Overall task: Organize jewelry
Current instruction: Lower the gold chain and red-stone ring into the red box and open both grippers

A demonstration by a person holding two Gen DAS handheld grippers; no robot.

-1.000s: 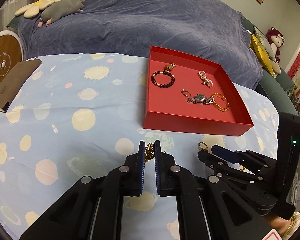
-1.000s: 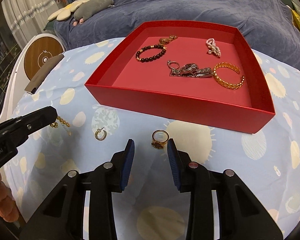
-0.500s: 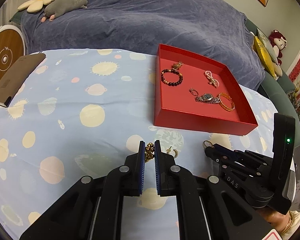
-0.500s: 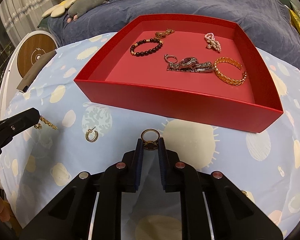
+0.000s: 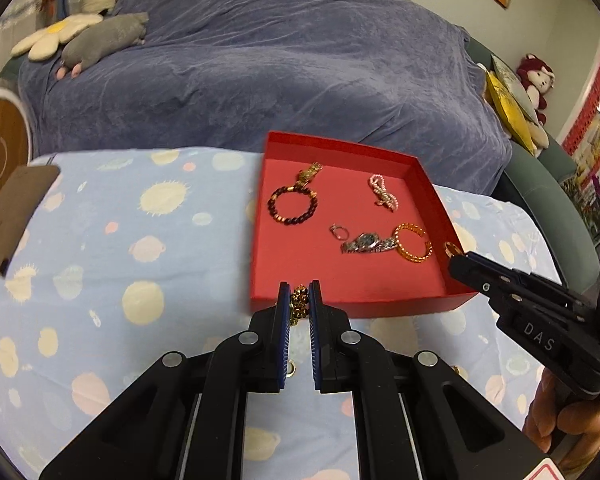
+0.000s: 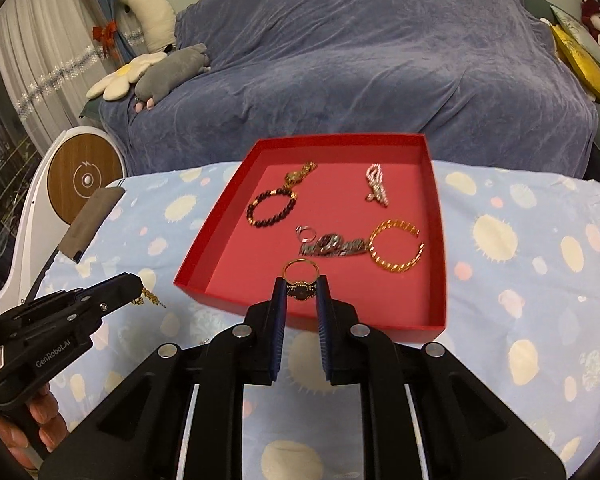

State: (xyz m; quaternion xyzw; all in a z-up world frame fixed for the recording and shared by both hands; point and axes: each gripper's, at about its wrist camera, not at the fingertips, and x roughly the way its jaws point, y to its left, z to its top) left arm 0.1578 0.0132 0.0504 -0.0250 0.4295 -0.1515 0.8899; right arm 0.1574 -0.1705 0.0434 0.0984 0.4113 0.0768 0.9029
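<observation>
My left gripper (image 5: 299,304) is shut on a gold chain (image 5: 299,307), held just in front of the red tray's near wall (image 5: 360,306). My right gripper (image 6: 301,286) is shut on a gold ring with a dark stone (image 6: 300,276), raised over the tray's (image 6: 332,188) near edge. The tray holds a dark bead bracelet (image 5: 292,208), a pearl piece (image 5: 384,196), a silver watch (image 5: 368,242), a gold bangle (image 5: 412,242) and a small silver ring (image 5: 339,232). In the right wrist view the left gripper (image 6: 134,284) shows at the left, with the chain (image 6: 150,298) dangling.
A gold hoop earring (image 5: 291,369) lies on the spotted blue cloth below my left fingers. A brown case (image 5: 16,216) sits at the table's left edge beside a round wooden-faced device (image 5: 0,152). A blue-covered sofa (image 5: 300,60) with plush toys stands behind.
The right gripper shut on the ring on the cloth and lifted it up to the tray's near edge. The left gripper rose with the chain and moved toward the tray.
</observation>
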